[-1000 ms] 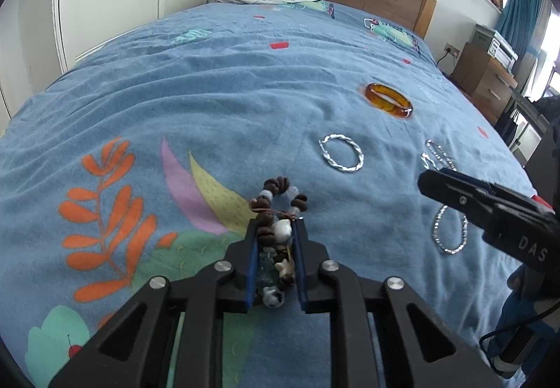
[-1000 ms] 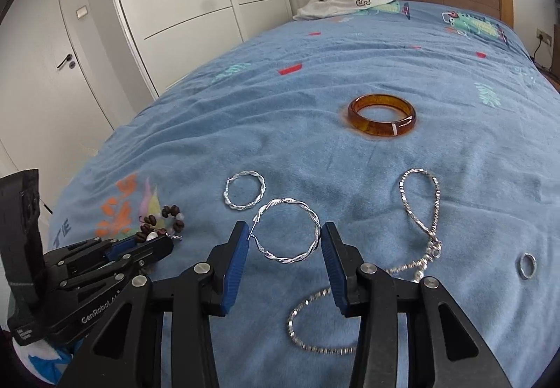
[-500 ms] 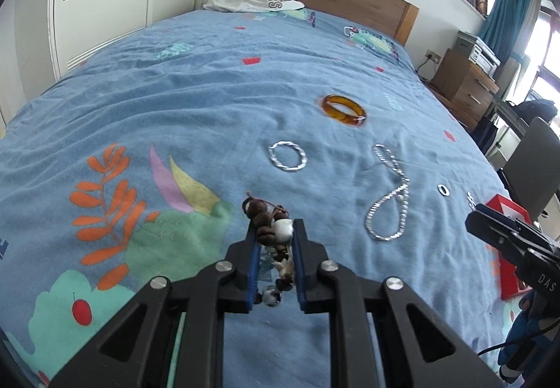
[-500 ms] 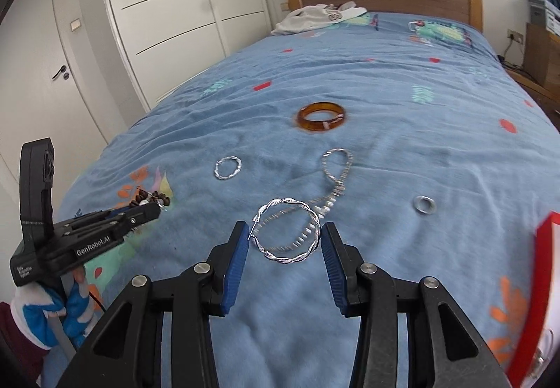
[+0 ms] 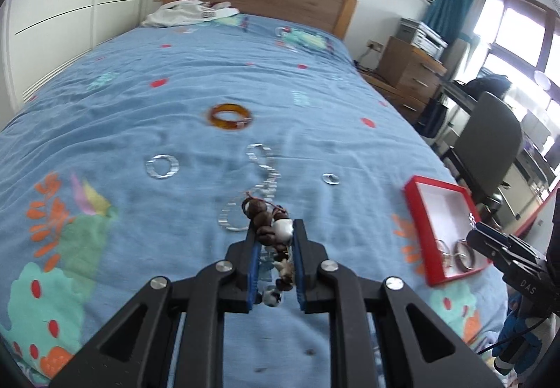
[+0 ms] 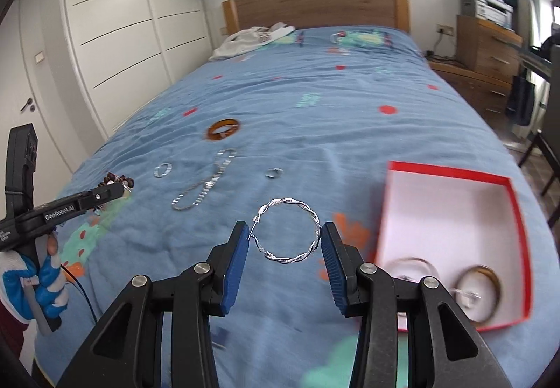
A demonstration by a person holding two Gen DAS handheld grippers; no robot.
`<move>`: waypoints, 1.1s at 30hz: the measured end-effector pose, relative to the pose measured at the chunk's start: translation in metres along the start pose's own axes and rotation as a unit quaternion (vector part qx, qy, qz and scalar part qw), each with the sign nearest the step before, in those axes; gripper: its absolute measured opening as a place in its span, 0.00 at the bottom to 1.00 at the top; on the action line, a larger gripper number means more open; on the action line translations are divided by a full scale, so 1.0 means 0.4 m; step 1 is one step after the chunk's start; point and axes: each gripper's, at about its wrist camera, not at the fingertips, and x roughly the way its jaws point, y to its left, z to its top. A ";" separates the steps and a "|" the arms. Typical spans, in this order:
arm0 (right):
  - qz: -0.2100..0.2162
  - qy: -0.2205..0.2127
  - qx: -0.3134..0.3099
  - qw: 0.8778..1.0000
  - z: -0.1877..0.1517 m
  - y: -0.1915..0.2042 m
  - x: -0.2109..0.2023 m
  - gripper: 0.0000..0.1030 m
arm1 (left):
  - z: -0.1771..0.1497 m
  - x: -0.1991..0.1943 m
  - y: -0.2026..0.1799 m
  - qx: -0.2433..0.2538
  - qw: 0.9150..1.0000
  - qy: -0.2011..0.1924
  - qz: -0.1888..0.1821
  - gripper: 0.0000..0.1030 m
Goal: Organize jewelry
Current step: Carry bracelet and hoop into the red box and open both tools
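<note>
Box (image 6: 451, 174) now in view, unlike before. Left tool (image 5: 273, 241) clamps one bead bracelet (image 5: 269, 223); right tool (image 6: 284, 246) clamps one hoop (image 6: 316, 234). Bed (image 6: 350, 129): one bangle (image 6: 223, 129), one chain (image 6: 206, 187).

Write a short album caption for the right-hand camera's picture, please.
Right gripper carries a twisted silver hoop toward the red box on the bed.

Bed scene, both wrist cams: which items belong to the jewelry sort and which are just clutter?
Job items:
- beaded bracelet clamped in left gripper
- twisted silver hoop clamped in right gripper
- red box already holding rings
- on the bedspread: amber bangle, second hoop, silver chain, small ring

Clutter:
- white garment
- dresser
</note>
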 end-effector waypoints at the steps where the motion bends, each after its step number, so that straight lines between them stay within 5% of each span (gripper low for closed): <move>1: -0.011 0.000 0.007 1.000 -0.010 -0.038 -0.022 0.41 | 0.002 0.006 -0.031 0.007 1.000 0.002 -0.009 0.15; 9: -0.074 0.009 0.046 0.996 -0.076 -0.263 -0.116 0.41 | 0.002 0.093 -0.295 0.065 0.994 0.033 -0.080 0.15; 16: -0.082 0.037 0.071 0.993 -0.114 -0.396 -0.078 0.41 | -0.019 0.201 -0.513 0.123 0.982 0.067 -0.125 0.15; 25: -0.080 0.067 0.069 0.992 -0.127 -0.473 0.017 0.41 | -0.035 0.374 -0.689 0.168 0.971 0.105 -0.132 0.15; 33: -0.076 0.082 0.053 0.992 -0.092 -0.510 0.095 0.41 | -0.055 0.490 -0.704 0.171 0.970 0.136 -0.109 0.15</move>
